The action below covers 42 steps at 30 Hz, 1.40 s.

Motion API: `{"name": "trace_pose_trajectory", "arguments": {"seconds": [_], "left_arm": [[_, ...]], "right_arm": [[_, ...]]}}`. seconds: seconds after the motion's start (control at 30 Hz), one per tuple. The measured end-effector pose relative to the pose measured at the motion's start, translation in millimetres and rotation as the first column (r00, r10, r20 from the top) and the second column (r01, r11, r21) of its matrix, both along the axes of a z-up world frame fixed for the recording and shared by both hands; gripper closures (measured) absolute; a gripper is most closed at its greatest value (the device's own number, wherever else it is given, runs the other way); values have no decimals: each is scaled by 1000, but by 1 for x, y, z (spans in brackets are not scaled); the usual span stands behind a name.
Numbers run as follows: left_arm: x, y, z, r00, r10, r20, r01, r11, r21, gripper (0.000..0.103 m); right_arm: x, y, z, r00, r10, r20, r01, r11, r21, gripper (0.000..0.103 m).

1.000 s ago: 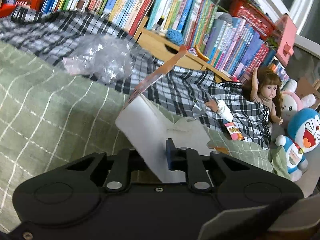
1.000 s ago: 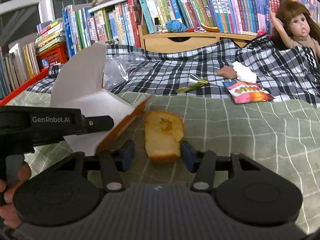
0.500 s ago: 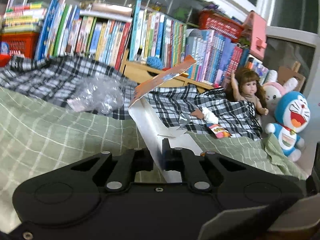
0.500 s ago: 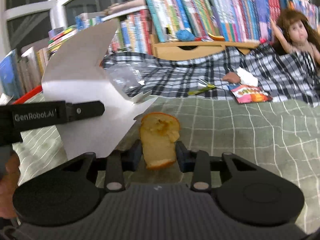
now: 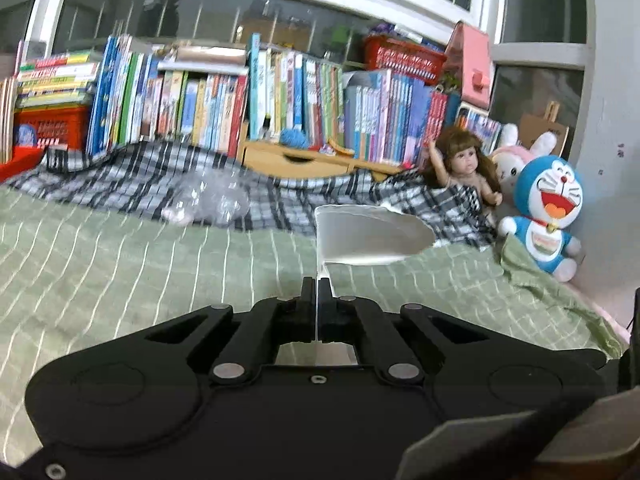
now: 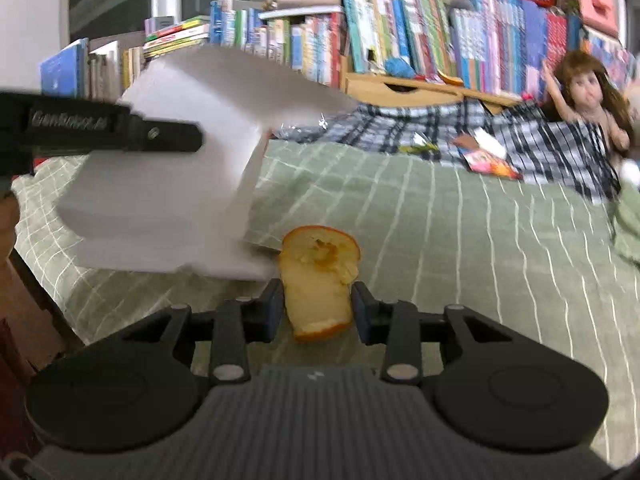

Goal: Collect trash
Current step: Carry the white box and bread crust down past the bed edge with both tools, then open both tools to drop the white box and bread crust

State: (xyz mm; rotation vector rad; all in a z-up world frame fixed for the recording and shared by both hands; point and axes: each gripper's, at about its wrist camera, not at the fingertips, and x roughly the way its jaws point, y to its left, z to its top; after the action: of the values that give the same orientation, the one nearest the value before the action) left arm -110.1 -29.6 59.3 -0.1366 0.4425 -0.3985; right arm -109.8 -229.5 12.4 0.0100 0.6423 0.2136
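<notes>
While we lift both pieces of trash off the bed (image 6: pixel 460 216), each pair of tongs already has its own load. Our left tongs (image 5: pixel 317 294) are shut tight on the edge of a white piece of torn card packaging (image 5: pixel 368 236), which stands up in front of them, clear of the green checked bedcover. Our right tongs (image 6: pixel 318 306) are closed partway around a curled piece of orange peel (image 6: pixel 318 276), pads pressing on both its sides, holding it above the cover.

Further back, more litter lies on the black-and-white plaid blanket (image 6: pixel 420 128): a crumpled clear plastic bag (image 5: pixel 208 202), a bright snack wrapper (image 6: pixel 486 160) and a small green-yellow wrapper (image 6: pixel 420 146). A doll (image 6: pixel 580 96) sits at the far right, with a row of books (image 5: pixel 280 100) behind.

No bin shows in either view. To do this step well, we judge it best to keep both grips firm and steady while carrying: the card is held only by a thin edge and could swing or slip, and the peel is soft, so squeezing harder may tear it. Keeping the two loads from knocking together also matters, since the card hangs just beside the peel in the right view.
</notes>
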Motion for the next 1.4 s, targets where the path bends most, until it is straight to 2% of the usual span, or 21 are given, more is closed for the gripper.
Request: {"name": "trace_pose_trajectory", "arguments": {"seconds": [0.3,0.6,0.77,1.0,1.17,1.4], "left_arm": [[-24,21,-9,999,27,-41,-29,999,-35,103],[-109,51,-22,996,21,-89,-31,994,-108,103],[-154,58,-32,992,7,-123,-14,998,-60,103],[-186,58,-55,975,-15,-224,17,1000,9,103],[-189,54,-80,951,-11,-308,23,999,34,103],[-166,45,-119,912,32,-409,8,995,96,103]], "right_arm": [[-28,-8,1,1000,-25,-11,25,999,21,62],[-84,-2,2,1000,22,-22,-20,996,87,62],[-115,6,-6,994,79,-70,-70,991,118,62],[-133,24,-35,976,132,-172,-113,986,120,61],[-129,27,-53,964,130,-233,-102,987,126,61],[-121,29,-73,946,118,-301,-85,989,120,61]]}}
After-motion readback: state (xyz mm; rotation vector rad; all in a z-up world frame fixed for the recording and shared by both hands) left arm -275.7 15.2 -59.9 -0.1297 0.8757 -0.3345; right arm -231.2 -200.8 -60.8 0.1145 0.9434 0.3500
